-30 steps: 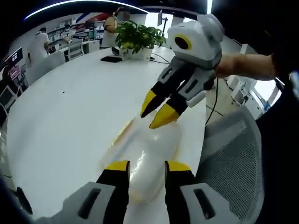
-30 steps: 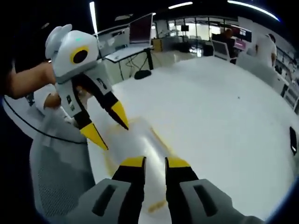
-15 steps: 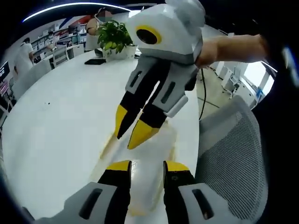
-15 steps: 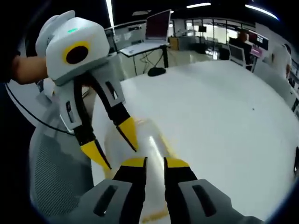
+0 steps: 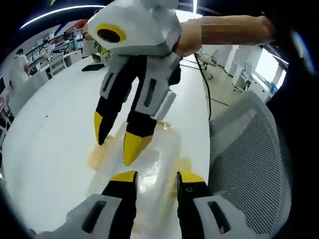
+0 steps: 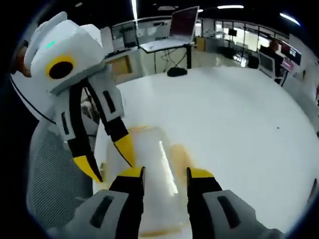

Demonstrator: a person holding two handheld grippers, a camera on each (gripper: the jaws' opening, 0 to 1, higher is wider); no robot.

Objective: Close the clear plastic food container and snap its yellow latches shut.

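Observation:
The clear plastic food container point(image 5: 154, 164) lies on the white table point(image 5: 50, 119), close to its edge, with yellow latches point(image 5: 98, 153) at its sides. My left gripper point(image 5: 155, 178) hovers open above its near end. My right gripper point(image 5: 118, 138) comes down from the top, open, with its yellow fingertips point(image 5: 133, 147) at the far end of the lid. In the right gripper view the container point(image 6: 152, 149) runs between my right gripper's point(image 6: 165, 174) spread jaws, a yellow latch point(image 6: 180, 152) beside it. My left gripper point(image 6: 105, 159) stands open at its left side. Whether the latches are snapped is unclear.
A grey mesh chair point(image 5: 249, 164) stands against the table edge right by the container, also seen as the chair point(image 6: 50, 174). A hand point(image 5: 224, 32) holds the right gripper. Farther off, desks with a monitor point(image 6: 184, 22) and people line the room.
Both grippers have closed in over the container and now stand steeper above it. The right gripper's jaws have spread wider. The container has stayed put.

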